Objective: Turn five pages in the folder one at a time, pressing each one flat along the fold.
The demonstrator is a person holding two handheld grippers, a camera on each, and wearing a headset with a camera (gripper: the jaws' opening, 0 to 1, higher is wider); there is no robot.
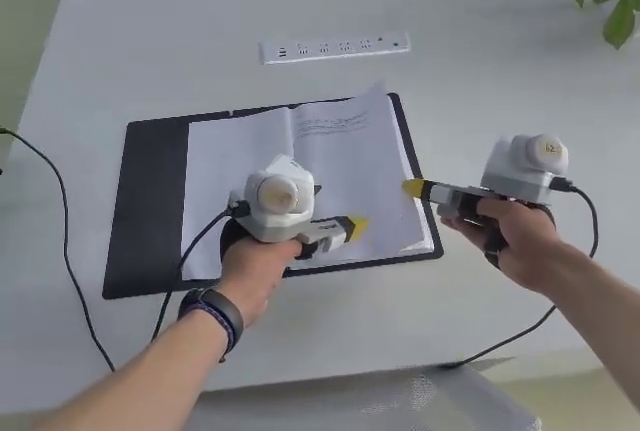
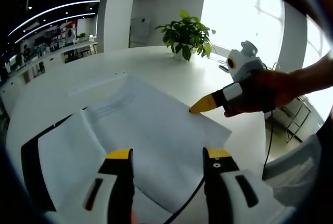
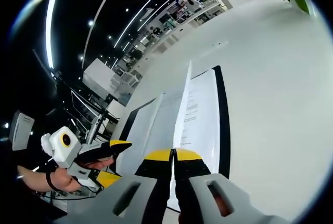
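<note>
— What sits nearest the left gripper (image 2: 169,156)?
— Its own two yellow-tipped jaws, which stand well apart with nothing between them. Directly below them lies the white right-hand page (image 2: 156,125) of the open folder (image 1: 150,211). The left hand (image 1: 255,271), with a dark wristband (image 1: 212,308) on the wrist, holds the gripper over the near part of that page.

— And the right gripper (image 3: 173,155)?
— Its jaws are pressed together, tip against tip. The tips rest at the outer edge of the same page, facing the left gripper's tips across the paper. I cannot tell whether a sheet is nipped between them. The right hand (image 1: 515,236) holds it just off the folder's side.

— How does the folder lie?
— It lies open on the white table (image 1: 200,11). The left-hand page (image 1: 235,176) and a broad band of black cover lie on the side of the left gripper away from the right one. The right-hand page has a few lines of print near its far end, and its far corner reaches past the cover's far edge.

— What lies beyond the grippers?
— Past the folder's far edge a white power strip (image 1: 335,47) lies on the table, apart from the folder. Farther still, ahead of the left gripper, there is a leafy green plant (image 2: 187,34). A black cable (image 1: 60,241) trails over the table on the side away from the right gripper.
</note>
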